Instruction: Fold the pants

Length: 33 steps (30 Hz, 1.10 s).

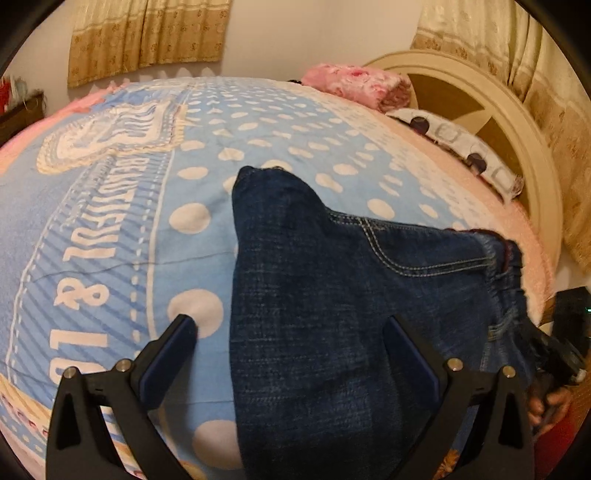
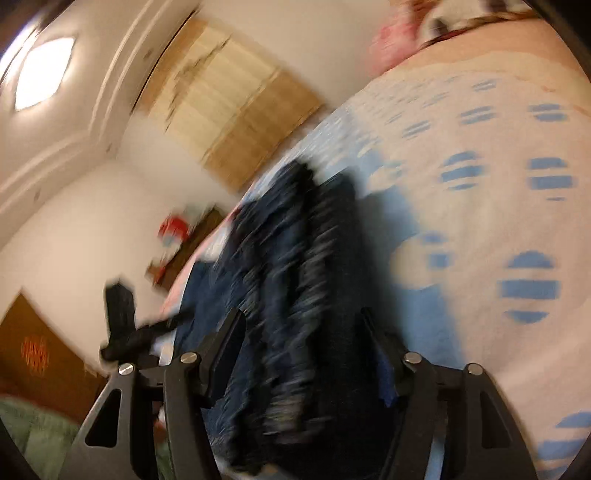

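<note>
Dark denim jeans (image 1: 314, 295) lie folded lengthwise on the bed (image 1: 110, 229), long axis running away between both released, empty grippers' jaws.

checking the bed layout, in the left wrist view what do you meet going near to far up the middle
left claw → dark jeans → blue dotted blanket → gold curtain
</note>
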Motion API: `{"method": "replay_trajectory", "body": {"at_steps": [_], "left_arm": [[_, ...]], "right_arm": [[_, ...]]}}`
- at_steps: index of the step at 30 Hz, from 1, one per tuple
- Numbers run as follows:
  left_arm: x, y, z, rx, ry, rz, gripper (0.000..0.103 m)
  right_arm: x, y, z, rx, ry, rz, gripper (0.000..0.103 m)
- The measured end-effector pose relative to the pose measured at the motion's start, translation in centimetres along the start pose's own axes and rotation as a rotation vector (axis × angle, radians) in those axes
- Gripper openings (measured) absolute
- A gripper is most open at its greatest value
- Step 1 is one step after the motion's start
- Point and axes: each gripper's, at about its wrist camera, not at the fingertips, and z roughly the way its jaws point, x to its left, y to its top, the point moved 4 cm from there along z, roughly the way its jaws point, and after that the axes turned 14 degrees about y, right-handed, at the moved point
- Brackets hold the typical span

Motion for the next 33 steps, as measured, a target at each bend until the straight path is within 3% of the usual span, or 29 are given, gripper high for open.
{"method": "replay_trajectory", "body": {"at_steps": [1, 3, 5, 7, 8, 9, 11, 14, 19, 22, 25, 29, 33], "left_arm": [[-0.3, 0.0, -0.1, -0.002, -0.009, 0.015, 0.101], [-1.2, 0.0, -0.4, 0.002, -0.084, 0.039, 0.087], [-1.6, -0.2, -0.5, -0.008, -0.056, 0.077, 0.085], [-1.5, -0.2, -0.6, -0.013, -0.067, 0.063, 0.081], [-1.1, -0.2, -0.6, -0.011, -0.076, 0.035, 0.064], [-0.4, -0.1, -0.7, -0.012, -0.065, -0.003, 0.056], [0.6, 0.2, -0.7, 0.011, -0.111, -0.064, 0.037], [1.9, 1.0, -0.9, 0.039, -0.215, -0.172, 0.021], [1.8, 1.0, -2.4, -0.008, -0.223, -0.161, 0.018], [2.1, 1.7, -4.0, -0.043, -0.277, -0.172, 0.018], [3.1, 2.7, -5.6, -0.099, -0.238, -0.171, 0.018], [6.9, 4.4, -7.2, -0.153, -0.228, -0.258, 0.018], [12.7, 6.7, -9.3, -0.244, -0.163, -0.342, 0.018]], "right_arm": [[1.0, -0.3, 0.5, 0.04, 0.005, -0.041, 0.064], [2.3, -0.5, 1.4, 0.116, -0.069, -0.146, 0.062], [1.6, -0.1, 1.7, 0.118, -0.114, -0.124, 0.052], [0.5, 0.2, 1.6, 0.072, -0.103, -0.048, 0.046], [0.7, -0.1, 1.6, 0.057, -0.111, -0.058, 0.045], [1.1, -0.3, 1.7, 0.059, -0.134, -0.087, 0.04], [1.6, 0.0, 1.7, 0.073, -0.141, -0.091, 0.033], [3.2, 1.4, 1.4, 0.105, -0.148, -0.107, 0.029], [6.8, 3.1, 0.7, 0.06, -0.059, -0.138, 0.026], [9.6, 4.1, 1.6, 0.07, -0.018, -0.189, 0.026], [12.3, 5.3, 3.3, 0.104, 0.012, -0.235, 0.026], [15.4, 7.8, 6.4, 0.14, 0.054, -0.28, 0.026], [18.8, 10.6, 11.3, 0.179, 0.129, -0.354, 0.026]]}}
